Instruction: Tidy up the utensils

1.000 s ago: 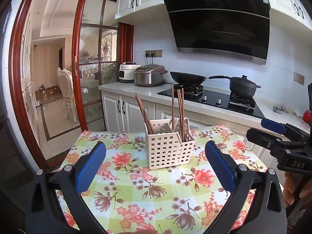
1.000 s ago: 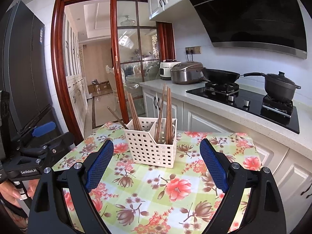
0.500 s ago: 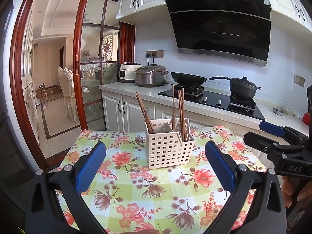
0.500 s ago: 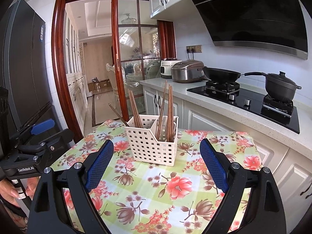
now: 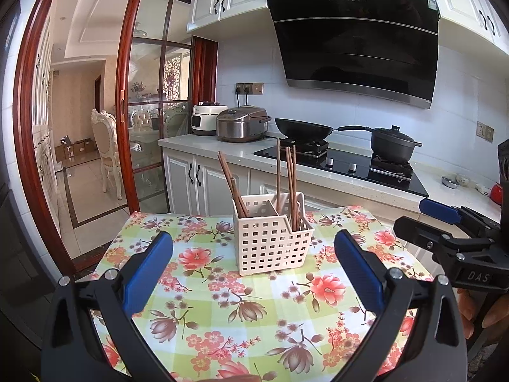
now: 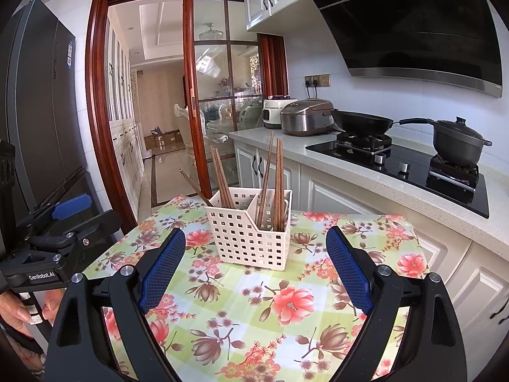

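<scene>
Chopsticks (image 5: 288, 187) already stood sorted in the basket (image 5: 270, 238) at 12 o'clock; left gripper (image 5: 254, 273) and right gripper (image 6: 254, 273) gaped wide, empty, leaving seemingly nothing to place.

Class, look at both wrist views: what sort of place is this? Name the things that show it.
A home kitchen, most likely: a range hood hangs over a hob with a lidded pot, and a rice cooker stands on the counter.
</scene>
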The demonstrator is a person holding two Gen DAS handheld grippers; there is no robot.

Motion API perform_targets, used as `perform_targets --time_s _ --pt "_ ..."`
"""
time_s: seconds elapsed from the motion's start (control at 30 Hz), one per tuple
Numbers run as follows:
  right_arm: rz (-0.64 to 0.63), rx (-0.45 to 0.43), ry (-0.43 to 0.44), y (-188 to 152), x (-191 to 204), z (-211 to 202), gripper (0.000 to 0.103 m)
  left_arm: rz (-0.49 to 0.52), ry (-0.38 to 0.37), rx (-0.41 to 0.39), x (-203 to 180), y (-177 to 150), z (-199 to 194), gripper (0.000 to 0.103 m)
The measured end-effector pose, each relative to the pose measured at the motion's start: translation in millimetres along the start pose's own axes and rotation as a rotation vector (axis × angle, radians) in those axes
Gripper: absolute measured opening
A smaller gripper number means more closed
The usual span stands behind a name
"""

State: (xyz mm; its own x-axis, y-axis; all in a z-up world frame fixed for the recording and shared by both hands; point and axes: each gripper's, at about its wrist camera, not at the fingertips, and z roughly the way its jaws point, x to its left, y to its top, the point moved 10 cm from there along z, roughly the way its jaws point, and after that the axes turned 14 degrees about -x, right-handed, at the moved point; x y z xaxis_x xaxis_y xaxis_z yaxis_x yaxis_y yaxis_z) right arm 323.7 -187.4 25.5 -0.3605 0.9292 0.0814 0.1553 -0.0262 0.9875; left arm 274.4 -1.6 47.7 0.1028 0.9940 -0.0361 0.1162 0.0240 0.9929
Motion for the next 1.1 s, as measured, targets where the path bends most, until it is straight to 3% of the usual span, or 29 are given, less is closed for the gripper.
perform_targets --time_s 1.1 --pt "0.0 0.0 0.008 -0.3 0.9 -3.7 0.085 0.004 -0.005 0.002 -2.0 -1.0 -1.7 0.098"
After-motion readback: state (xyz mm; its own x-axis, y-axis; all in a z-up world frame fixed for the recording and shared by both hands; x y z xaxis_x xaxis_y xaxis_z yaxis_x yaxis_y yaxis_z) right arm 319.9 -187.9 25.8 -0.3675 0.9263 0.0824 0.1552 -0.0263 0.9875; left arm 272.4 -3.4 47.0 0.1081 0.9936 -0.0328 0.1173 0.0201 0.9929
